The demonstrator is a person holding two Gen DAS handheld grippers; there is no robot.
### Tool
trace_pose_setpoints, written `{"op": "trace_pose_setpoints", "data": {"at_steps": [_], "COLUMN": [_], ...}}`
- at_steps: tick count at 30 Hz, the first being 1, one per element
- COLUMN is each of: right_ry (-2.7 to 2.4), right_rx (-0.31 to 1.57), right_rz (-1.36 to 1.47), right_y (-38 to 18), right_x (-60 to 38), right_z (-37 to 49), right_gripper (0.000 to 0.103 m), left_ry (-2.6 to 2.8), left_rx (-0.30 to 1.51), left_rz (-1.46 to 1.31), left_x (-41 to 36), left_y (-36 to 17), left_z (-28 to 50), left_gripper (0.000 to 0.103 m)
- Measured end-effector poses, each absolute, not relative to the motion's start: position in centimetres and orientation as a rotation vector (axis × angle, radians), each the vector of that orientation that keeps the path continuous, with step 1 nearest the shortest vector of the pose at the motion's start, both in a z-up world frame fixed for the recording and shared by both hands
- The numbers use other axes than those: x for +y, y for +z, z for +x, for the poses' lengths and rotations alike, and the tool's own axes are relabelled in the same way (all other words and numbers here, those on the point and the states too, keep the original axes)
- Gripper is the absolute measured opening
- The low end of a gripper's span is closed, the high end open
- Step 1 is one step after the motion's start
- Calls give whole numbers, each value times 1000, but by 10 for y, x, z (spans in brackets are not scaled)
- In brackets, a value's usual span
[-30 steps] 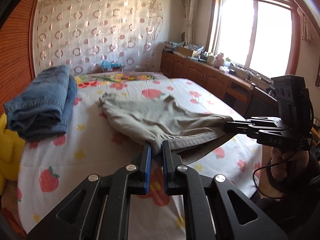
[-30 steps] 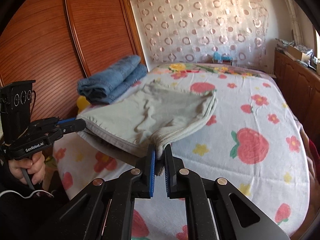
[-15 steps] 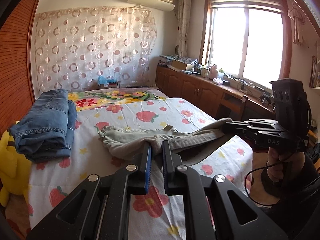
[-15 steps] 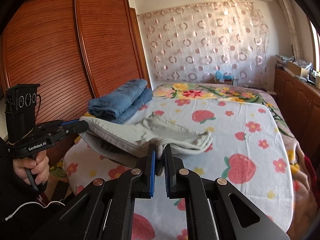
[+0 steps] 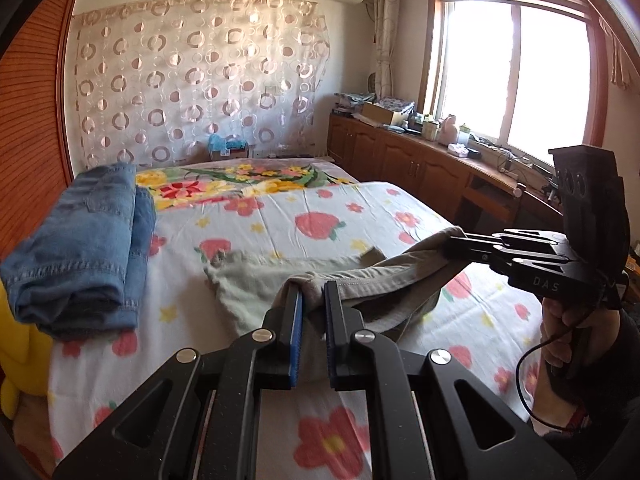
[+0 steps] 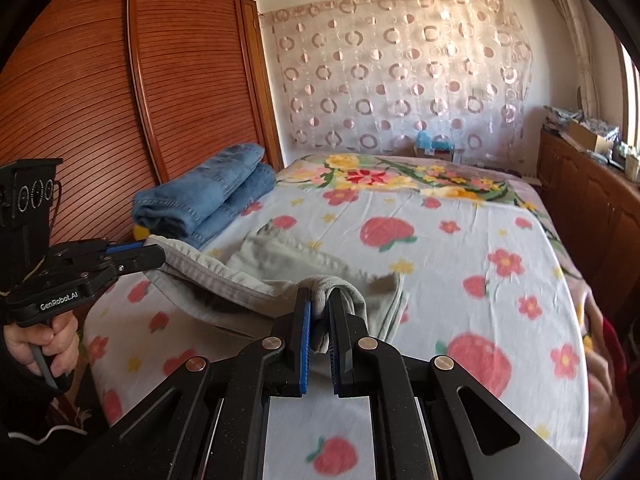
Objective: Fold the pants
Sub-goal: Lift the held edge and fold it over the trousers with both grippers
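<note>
Grey-beige pants (image 5: 248, 284) lie partly on the flowered bed sheet (image 5: 320, 208), their near edge lifted and stretched between both grippers. My left gripper (image 5: 312, 294) is shut on one end of that edge, with cloth bunched between its blue pads. At the right of the left wrist view, my right gripper (image 5: 454, 240) clamps the other end. In the right wrist view the right gripper (image 6: 320, 302) is shut on a fold of the pants (image 6: 280, 256), and the left gripper (image 6: 154, 254) holds the seam at the left. A hand (image 6: 44, 340) grips its handle.
Folded blue jeans (image 5: 80, 248) sit at the bed's left side, beside a yellow plush toy (image 5: 20, 360). A slatted wooden wardrobe (image 6: 100, 120) stands left of the bed. Low wooden cabinets (image 5: 420, 168) with clutter run under the window on the right.
Both grippers have moved back and up with the pants' edge. The pants have slid toward me over the sheet and now lie shorter and more bunched.
</note>
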State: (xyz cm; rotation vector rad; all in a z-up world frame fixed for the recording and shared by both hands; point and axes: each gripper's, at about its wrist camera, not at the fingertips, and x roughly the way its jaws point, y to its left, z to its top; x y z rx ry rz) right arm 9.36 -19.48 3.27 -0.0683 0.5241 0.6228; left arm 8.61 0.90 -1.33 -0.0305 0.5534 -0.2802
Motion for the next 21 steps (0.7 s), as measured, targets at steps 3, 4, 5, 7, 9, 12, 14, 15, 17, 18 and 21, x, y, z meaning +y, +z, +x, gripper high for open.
{"op": "trace_pose_setpoints", "data": {"at_steps": [3, 4, 5, 7, 9, 12, 14, 15, 17, 18, 21], "right_ry": [614, 610, 608, 602, 601, 597, 593, 593, 589, 587, 583], "right_rx": [514, 517, 519, 529, 548, 580, 605, 622, 644, 651, 661], "right_rz": [-76, -79, -82, -84, -84, -83, -80, -78, -81, -84, -92], "right_y": [38, 38, 36, 34, 29, 21, 18, 15, 10, 9, 9], "right_x": [-188, -185, -185, -178, -174, -167, -163, -160, -156, -155, -148], "right_z": [107, 114, 118, 130, 139, 152, 158, 163, 168, 172, 175], "right_gripper": [8, 8, 8, 8, 8, 8, 8, 8, 8, 8, 8], "left_ry": [-267, -264, -261, -250, -243, -244, -225, -220, -210, -206, -201], "left_rx": [545, 544, 544, 553, 567, 619, 650, 662, 668, 672, 675], "left_rz": [-18, -15, -13, -9, -14, -26, -30, -31, -32, -35, -37], "left_x": [9, 8, 8, 9, 11, 12, 15, 16, 17, 19, 19], "left_y": [-11, -11, -12, -15, -22, -37, -47, -53, -57, -59, -60], "left_z": [95, 99, 102, 110, 119, 133, 140, 143, 144, 144, 146], "left_gripper": [11, 11, 11, 11, 11, 11, 11, 11, 11, 11, 11]}}
